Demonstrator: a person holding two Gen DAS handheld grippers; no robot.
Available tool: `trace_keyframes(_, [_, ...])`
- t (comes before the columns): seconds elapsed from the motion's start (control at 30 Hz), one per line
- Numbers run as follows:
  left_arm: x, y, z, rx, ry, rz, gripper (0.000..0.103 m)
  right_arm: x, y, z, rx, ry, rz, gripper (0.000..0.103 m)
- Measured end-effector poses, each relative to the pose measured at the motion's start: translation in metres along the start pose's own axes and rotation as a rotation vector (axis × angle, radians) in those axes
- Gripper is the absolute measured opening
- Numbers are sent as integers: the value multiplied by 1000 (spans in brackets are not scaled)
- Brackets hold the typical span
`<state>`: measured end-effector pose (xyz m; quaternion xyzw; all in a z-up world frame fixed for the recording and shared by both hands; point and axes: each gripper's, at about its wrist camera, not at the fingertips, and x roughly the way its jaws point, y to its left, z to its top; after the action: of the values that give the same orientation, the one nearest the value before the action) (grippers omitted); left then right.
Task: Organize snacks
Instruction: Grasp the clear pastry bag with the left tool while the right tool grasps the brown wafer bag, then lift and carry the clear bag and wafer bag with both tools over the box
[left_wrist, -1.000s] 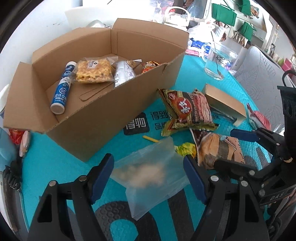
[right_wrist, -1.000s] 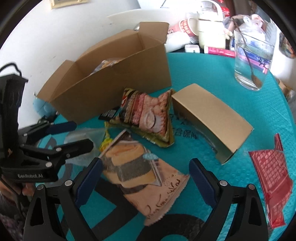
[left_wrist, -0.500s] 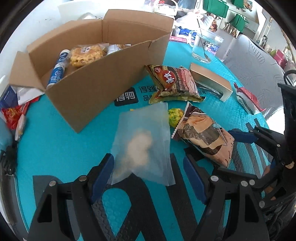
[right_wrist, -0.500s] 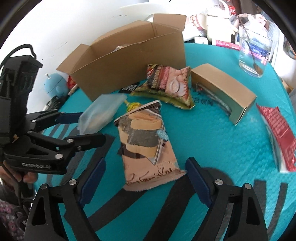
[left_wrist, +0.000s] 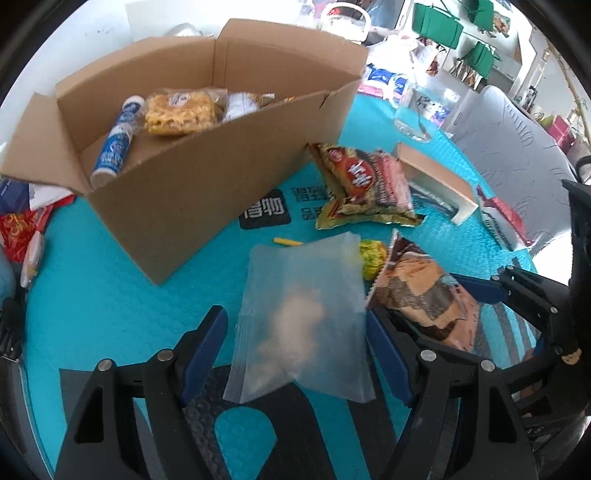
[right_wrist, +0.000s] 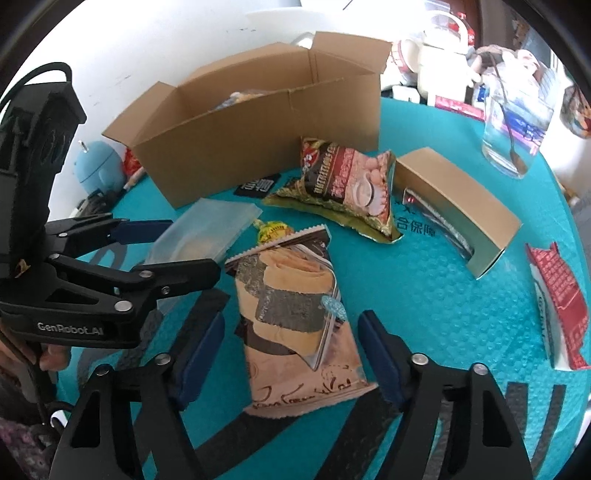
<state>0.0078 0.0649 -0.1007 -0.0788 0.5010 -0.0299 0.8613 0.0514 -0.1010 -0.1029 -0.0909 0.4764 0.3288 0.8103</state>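
An open cardboard box (left_wrist: 192, 184) holds a blue tube (left_wrist: 112, 142), a yellow snack bag (left_wrist: 179, 110) and other packets. My left gripper (left_wrist: 295, 332) is open, its fingers on either side of a clear zip bag (left_wrist: 303, 321) lying on the teal mat. My right gripper (right_wrist: 291, 350) is open, straddling a brown seaweed-roll packet (right_wrist: 291, 314). A red-brown snack bag (right_wrist: 347, 184), a small yellow-green candy (right_wrist: 271, 230), a tan carton (right_wrist: 454, 206) and a red packet (right_wrist: 557, 299) lie on the mat.
A glass with a spoon (right_wrist: 513, 125) stands at the back right, with a white kettle (right_wrist: 439, 70) and clutter behind. A blue round object (right_wrist: 98, 168) and red wrappers (left_wrist: 18, 229) lie left of the box. A grey chair (left_wrist: 517, 144) is to the right.
Both grippers have moved forward and lower toward the mat; the zip bag and the seaweed-roll packet now sit deeper between their open fingers. No item was gripped.
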Motion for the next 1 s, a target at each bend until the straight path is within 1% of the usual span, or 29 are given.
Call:
trace_keyframes(0.03, [2,0,-1,-1,-5,10,76,1,-1,0,3,-1,-5,69])
trace_keyframes(0.1, [0,-2,-3,13,-33,23,75,-1,-1,-1,-2,-6,-19,61])
trace_keyframes(0.13, [0,-3,-4,18,-42,14,63,0,-1,-2,-3,-4,-23,59])
trace_keyframes(0.2, [0,-6,-7,23,-46,22,54,-2,-2,-4,-1,-6,-31,54])
trace_keyframes(0.23, [-1,-7,-8,27,-49,21,46,-2,-2,-5,0,-7,-32,53])
trace_keyframes(0.27, [-2,-8,-8,27,-47,19,45,-3,-2,-6,2,-7,-30,52])
trace_keyframes(0.4, [-4,-16,-12,45,-31,20,44,-7,-2,-10,7,-9,-16,52])
trace_keyframes(0.5, [-7,-21,-19,60,-5,14,44,-10,-3,-16,28,-13,-4,52])
trace_keyframes(0.67, [-15,-34,-34,80,37,-10,44,-22,-1,-30,50,8,3,52])
trace_keyframes(0.8, [-19,-44,-44,92,62,-52,44,-30,5,-43,48,25,-5,52])
trace_keyframes(0.9, [-19,-53,-51,119,78,-60,44,-36,8,-51,46,39,-7,52])
trace_keyframes(1.0, [-22,-57,-55,148,72,-48,44,-40,11,-57,43,50,-20,52])
